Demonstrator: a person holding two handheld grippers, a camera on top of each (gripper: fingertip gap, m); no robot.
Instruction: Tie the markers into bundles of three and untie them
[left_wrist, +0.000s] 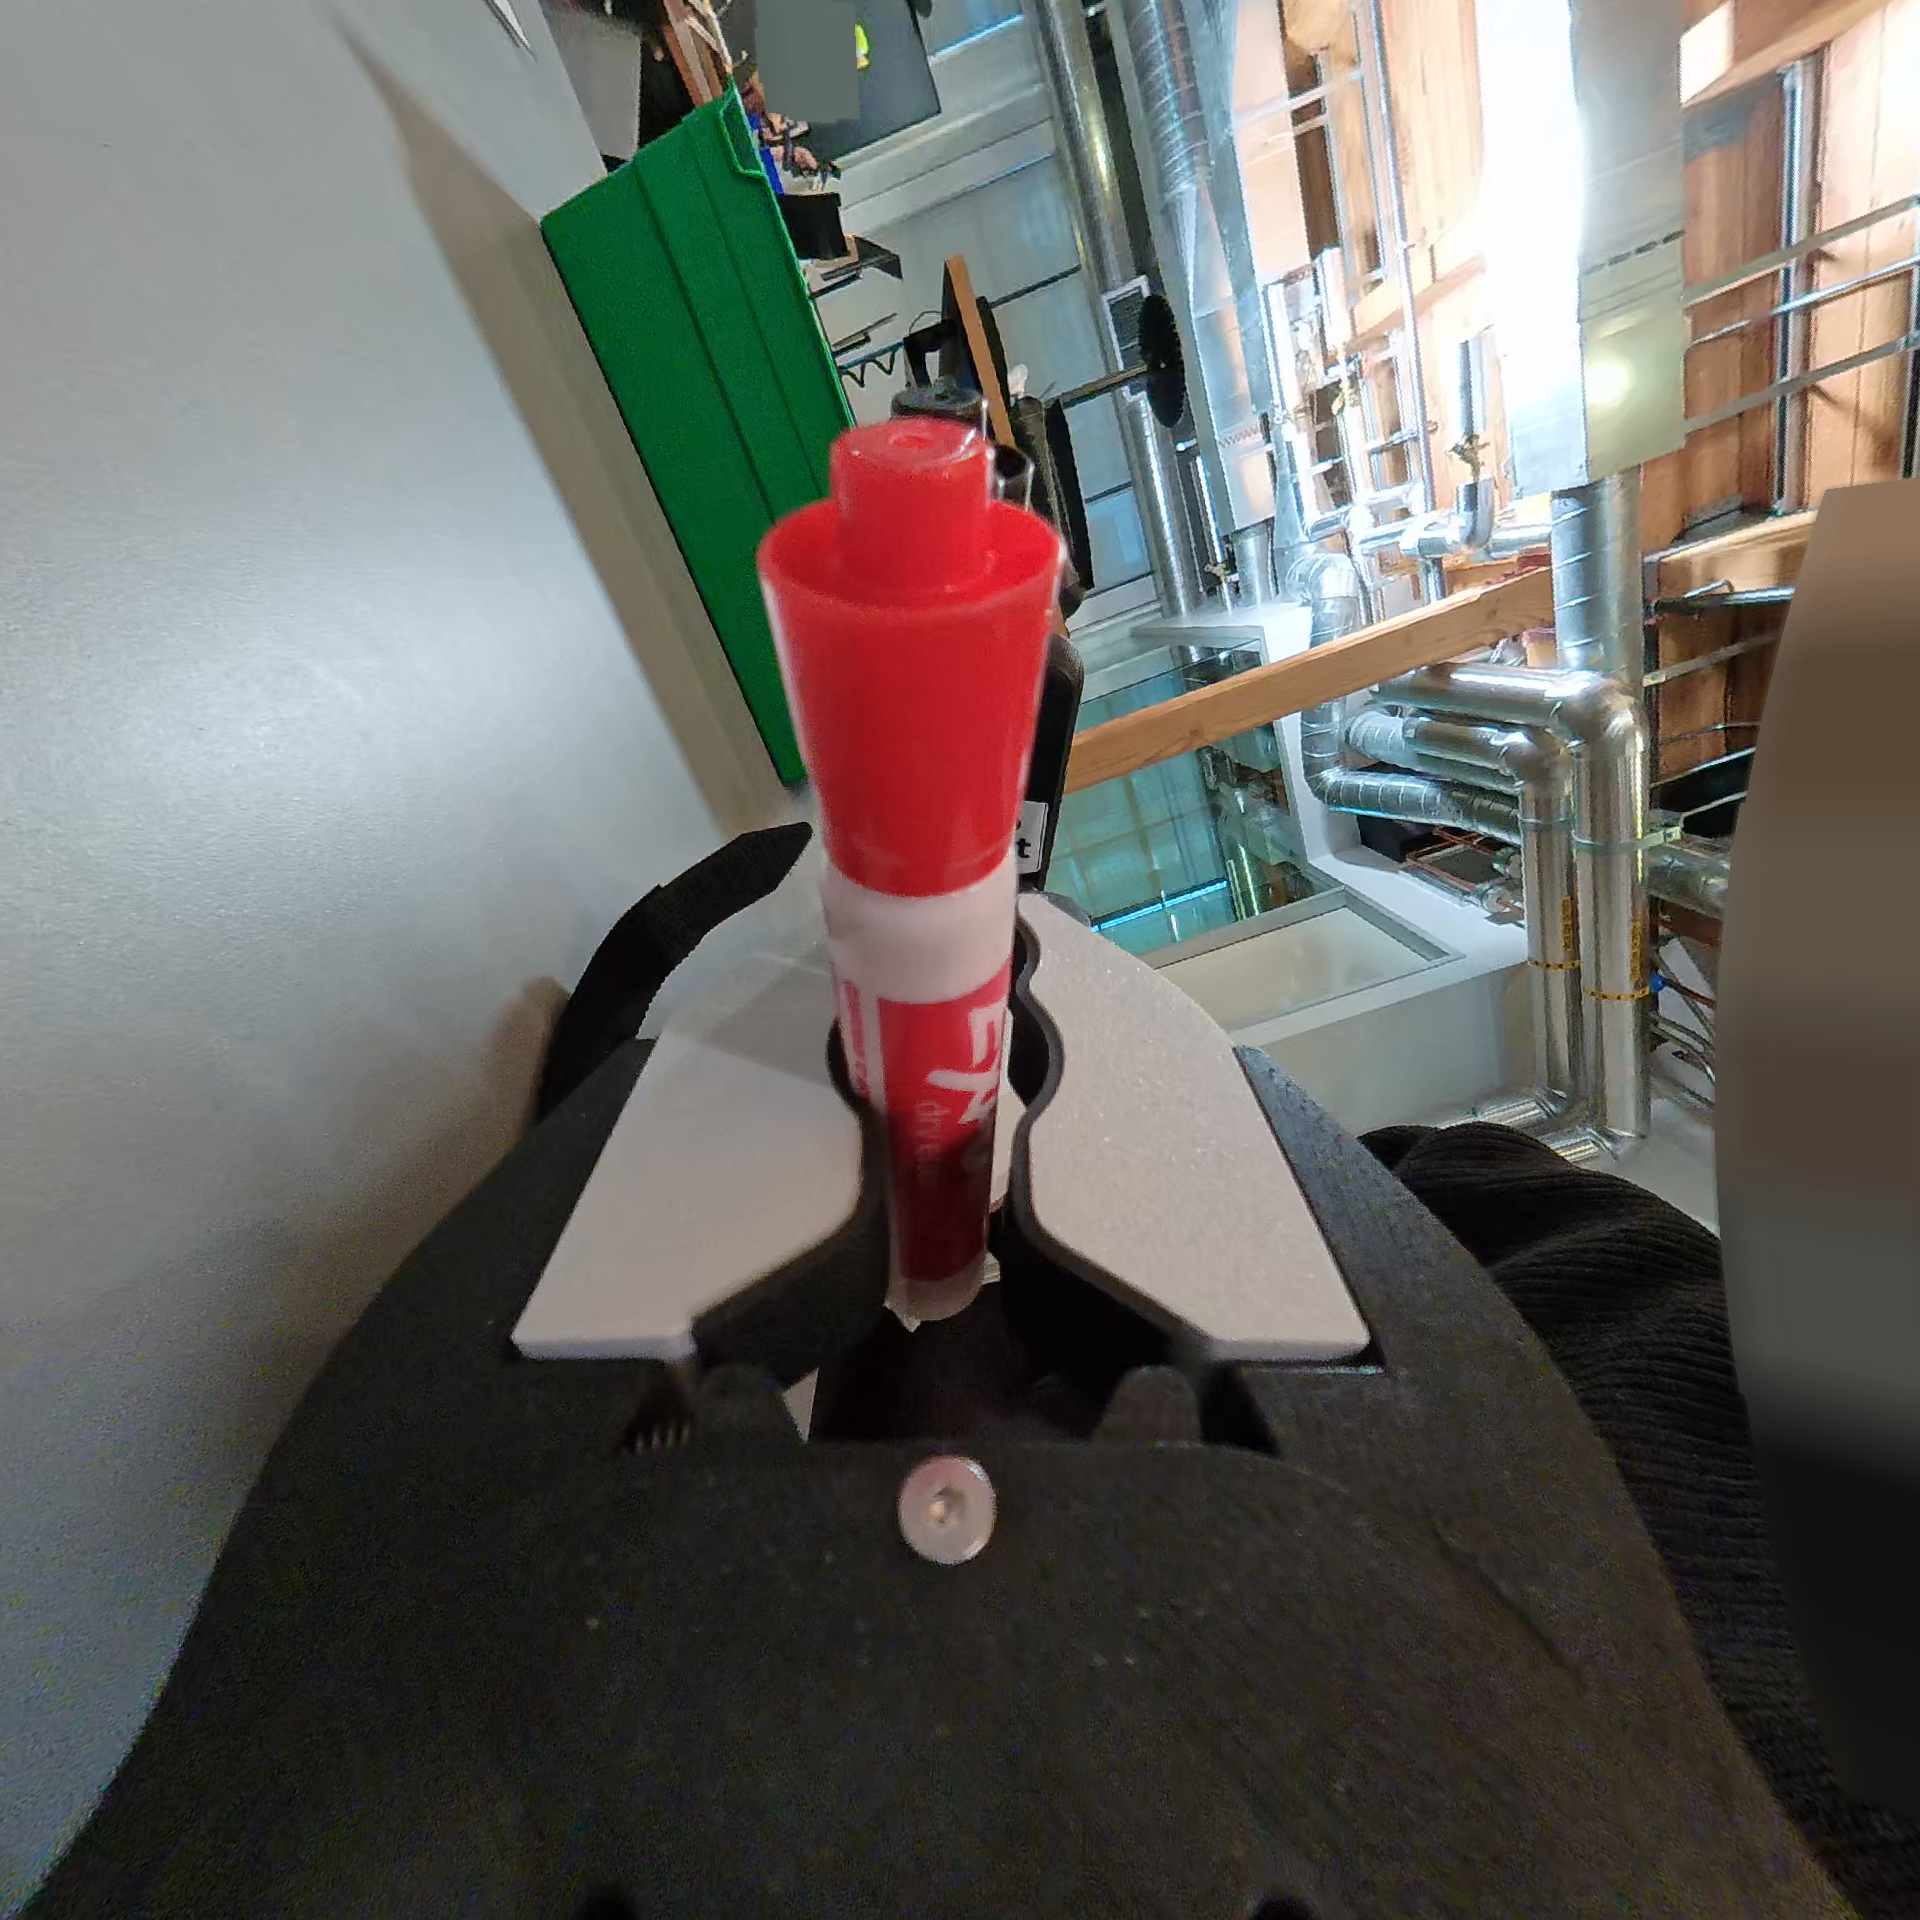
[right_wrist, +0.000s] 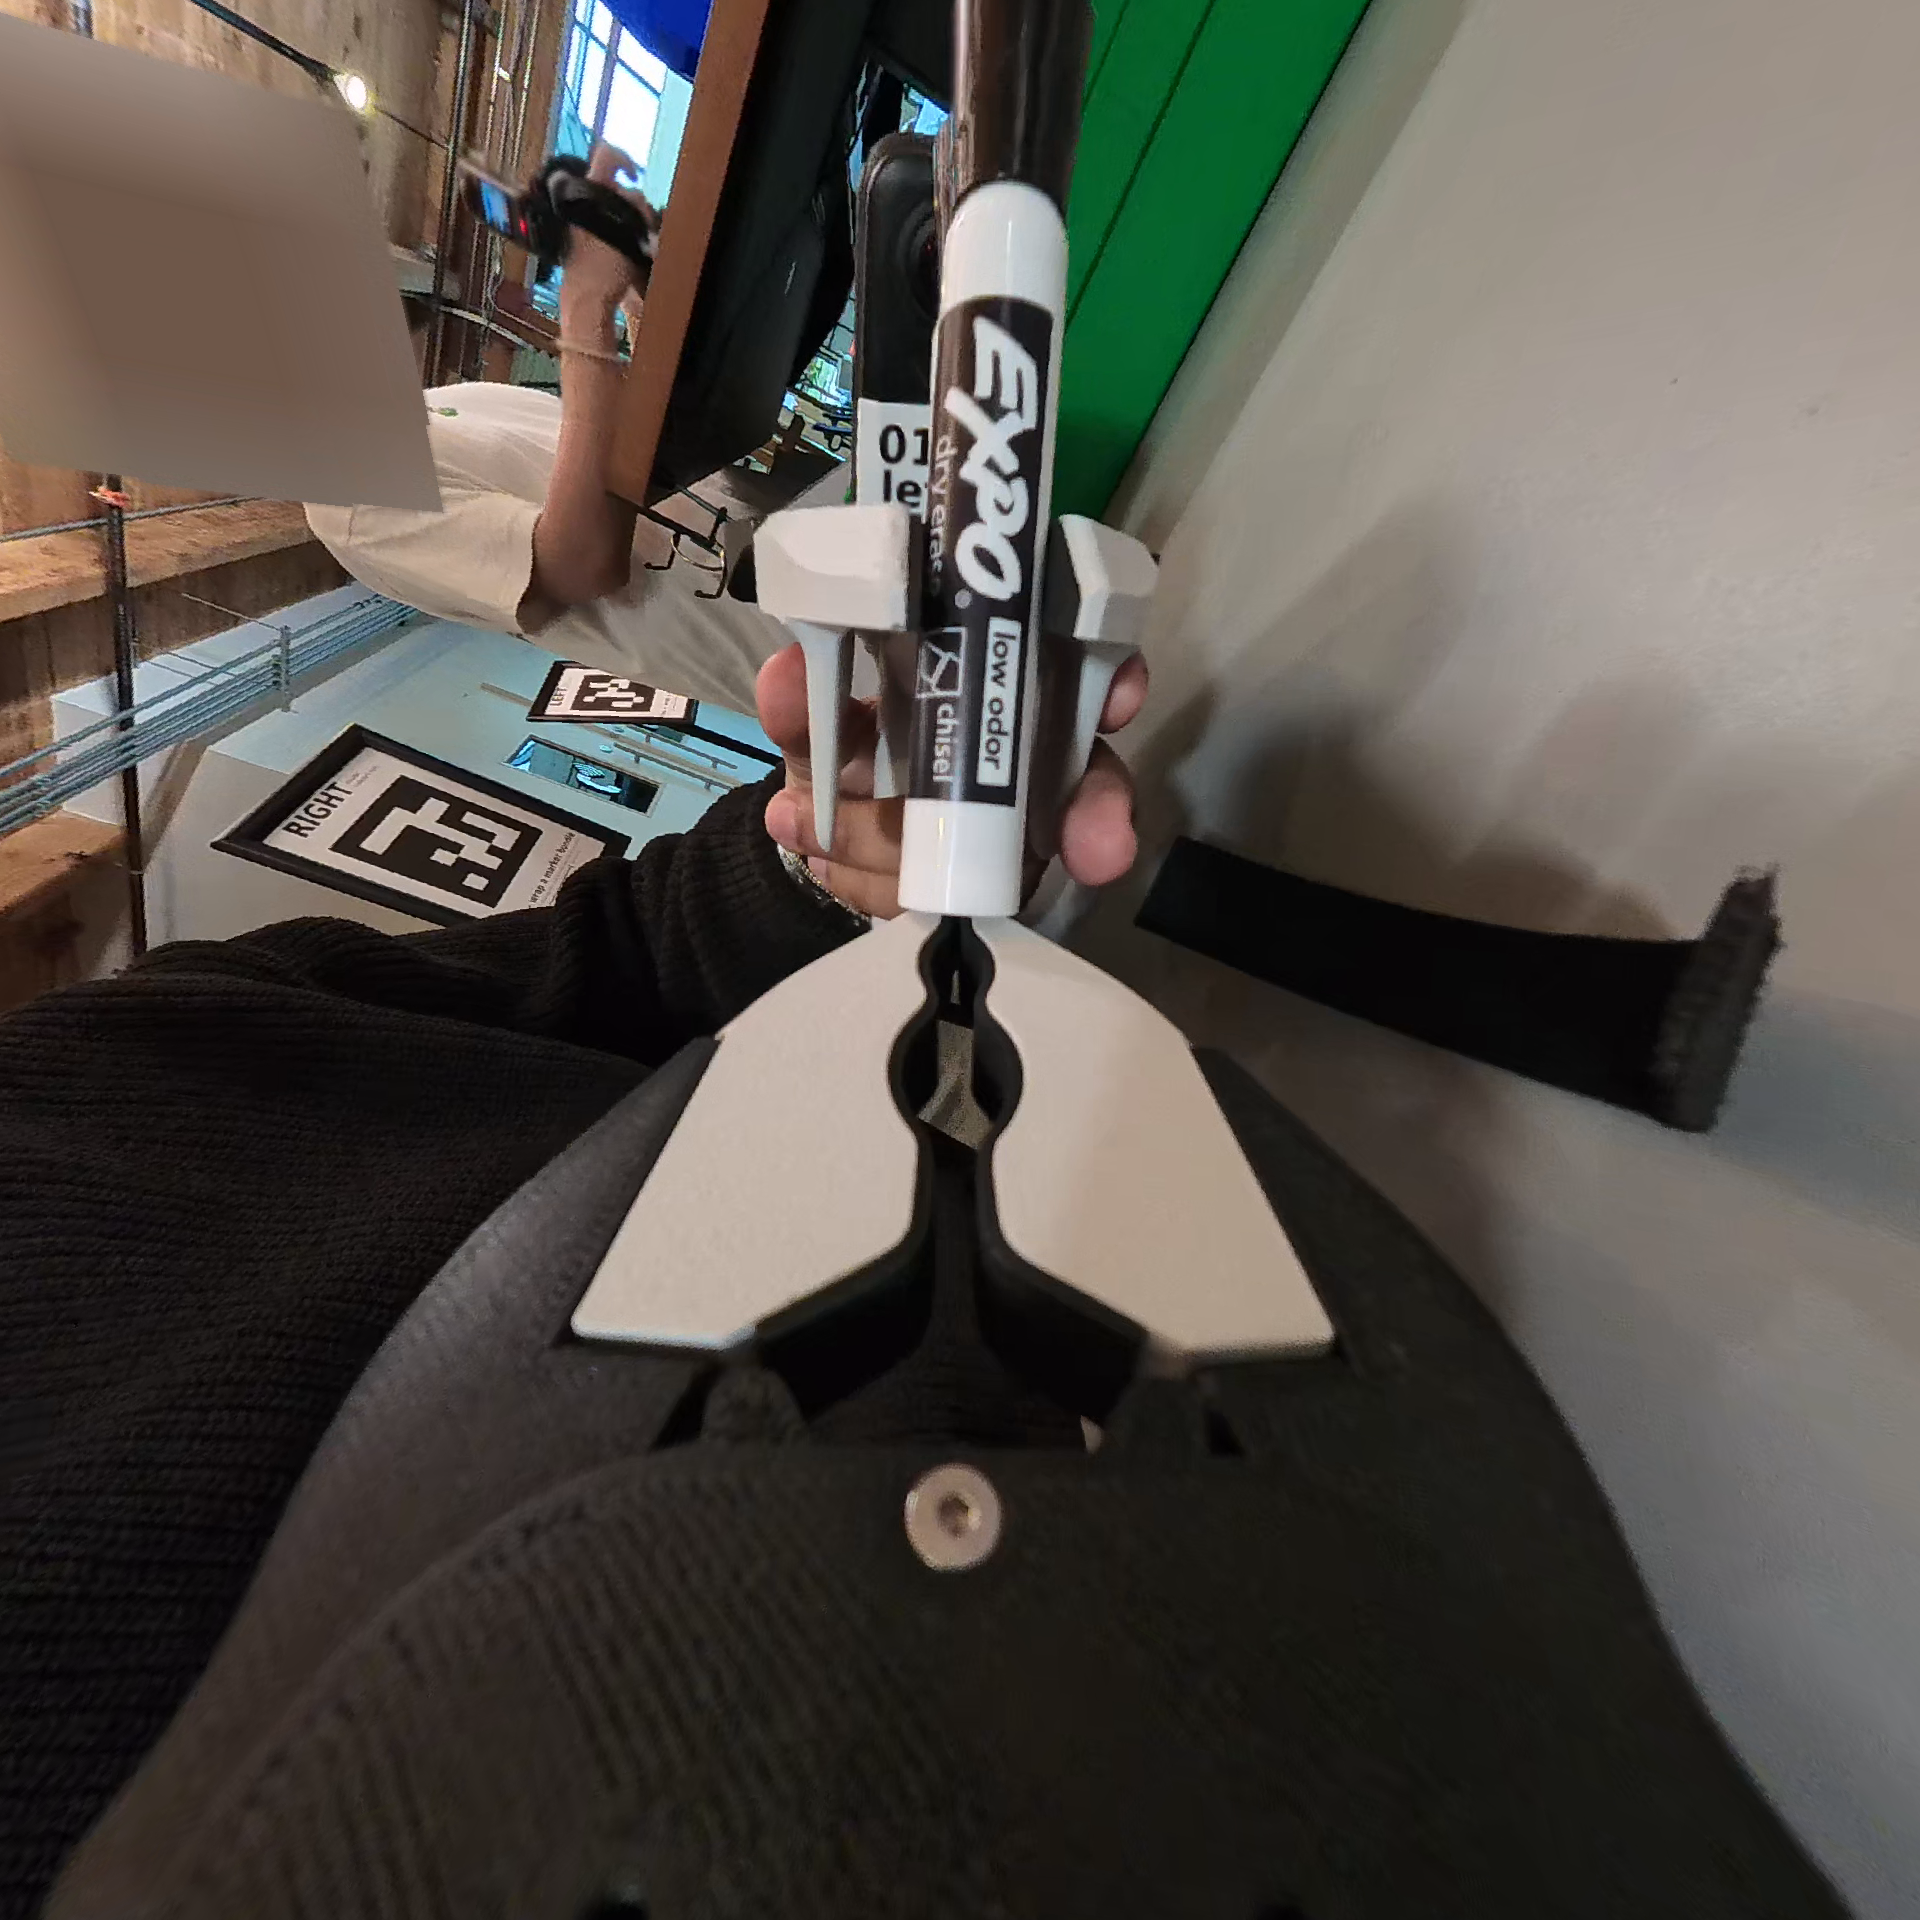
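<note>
Red marker (left_wrist: 914, 831) clamped in my left tongs (left_wrist: 935, 1049), lifted off the table (left_wrist: 260, 623). Black marker (right_wrist: 987, 540) sits alongside it there. Right tongs (right_wrist: 951, 1029) nearly closed, seemingly empty. Strap (right_wrist: 1455, 977) lies loose. Gathering stage; next, fetch a third marker.

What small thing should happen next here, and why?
Probably bring the right tool to the black strap's loose end: the left tool clamps the red marker with a black marker, and the strap trails free.
</note>
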